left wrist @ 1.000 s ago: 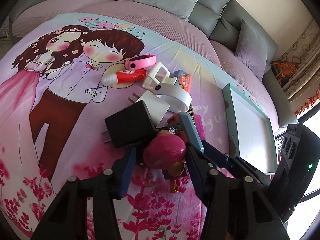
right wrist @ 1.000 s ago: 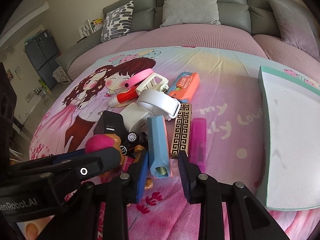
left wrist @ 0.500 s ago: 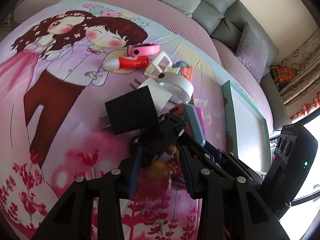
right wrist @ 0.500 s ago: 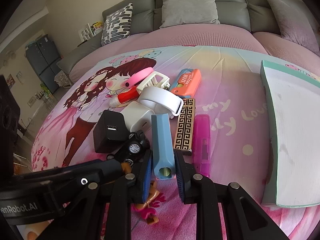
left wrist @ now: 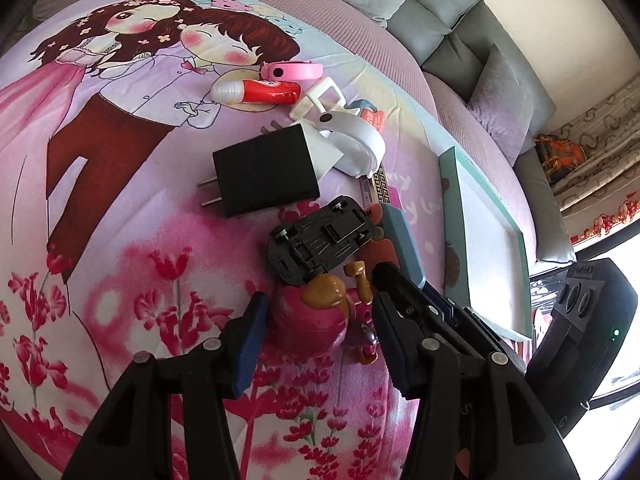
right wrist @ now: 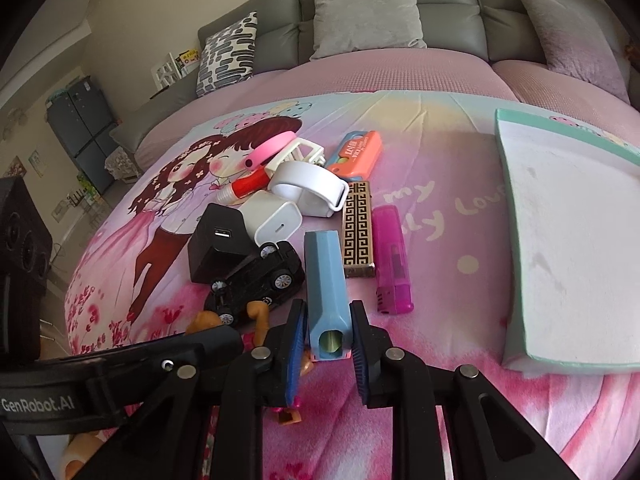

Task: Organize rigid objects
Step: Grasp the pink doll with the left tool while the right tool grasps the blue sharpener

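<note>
We note the black charger [left wrist: 264, 170] lying flat at the left of the clutter on the cartoon-print bedspread [left wrist: 100, 208], its prongs pointing left. Just right of it and nearer us, the black toy car [left wrist: 320, 240] lies tipped with its underside showing, resting against the pink-haired doll [left wrist: 310, 320]. The left gripper [left wrist: 316, 332] stands around that doll; its jaws are opening, and we see a narrow gap between the doll and the left pad, so we record no grip. In the right wrist view, the right gripper [right wrist: 325, 342] is closed on the near end of the blue sharpener-like block [right wrist: 325, 280], both pads pressing its sides while the block rests on the bedspread. Beside the block to the right lie the patterned gold-and-black case [right wrist: 358, 230], then the magenta lighter [right wrist: 394, 260]. Well apart at far right sits the teal-edged tray [right wrist: 520, 264], nothing in it.
</note>
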A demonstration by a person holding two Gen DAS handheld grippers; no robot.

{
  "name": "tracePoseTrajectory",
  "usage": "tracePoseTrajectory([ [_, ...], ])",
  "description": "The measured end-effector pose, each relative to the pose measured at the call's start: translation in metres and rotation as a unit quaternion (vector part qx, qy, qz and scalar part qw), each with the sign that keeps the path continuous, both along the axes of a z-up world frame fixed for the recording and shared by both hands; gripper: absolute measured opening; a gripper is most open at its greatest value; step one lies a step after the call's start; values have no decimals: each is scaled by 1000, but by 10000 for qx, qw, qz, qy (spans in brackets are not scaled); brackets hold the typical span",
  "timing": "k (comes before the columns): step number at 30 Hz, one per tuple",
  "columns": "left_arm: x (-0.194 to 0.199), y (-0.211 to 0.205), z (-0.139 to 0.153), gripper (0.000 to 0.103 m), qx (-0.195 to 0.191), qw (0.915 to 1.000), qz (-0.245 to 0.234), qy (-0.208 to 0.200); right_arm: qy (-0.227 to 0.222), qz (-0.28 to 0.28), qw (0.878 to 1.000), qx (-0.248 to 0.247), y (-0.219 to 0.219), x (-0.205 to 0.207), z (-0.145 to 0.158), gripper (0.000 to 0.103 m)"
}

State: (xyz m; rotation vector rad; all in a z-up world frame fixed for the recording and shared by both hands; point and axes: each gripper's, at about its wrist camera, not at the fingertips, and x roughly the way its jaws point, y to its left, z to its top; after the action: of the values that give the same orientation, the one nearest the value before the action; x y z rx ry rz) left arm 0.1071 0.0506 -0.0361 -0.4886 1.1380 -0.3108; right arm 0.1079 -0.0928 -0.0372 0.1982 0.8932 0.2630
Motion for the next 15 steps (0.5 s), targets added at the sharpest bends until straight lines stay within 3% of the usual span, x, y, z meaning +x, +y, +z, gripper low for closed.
tracePoseTrajectory([
  [8,0,-6,-6,51,8,10000,45,-51,59,-245,9995,204,-15,-9,-1,23],
  [9,0,-5,-7,42,-28,9999,77,-60,56,-255,9994,219,-16,-10,-1,23],
  [15,-4,5,-15,41,-404,9989,235,5,74,-337,9986,393,-20,-13,-3,23],
])
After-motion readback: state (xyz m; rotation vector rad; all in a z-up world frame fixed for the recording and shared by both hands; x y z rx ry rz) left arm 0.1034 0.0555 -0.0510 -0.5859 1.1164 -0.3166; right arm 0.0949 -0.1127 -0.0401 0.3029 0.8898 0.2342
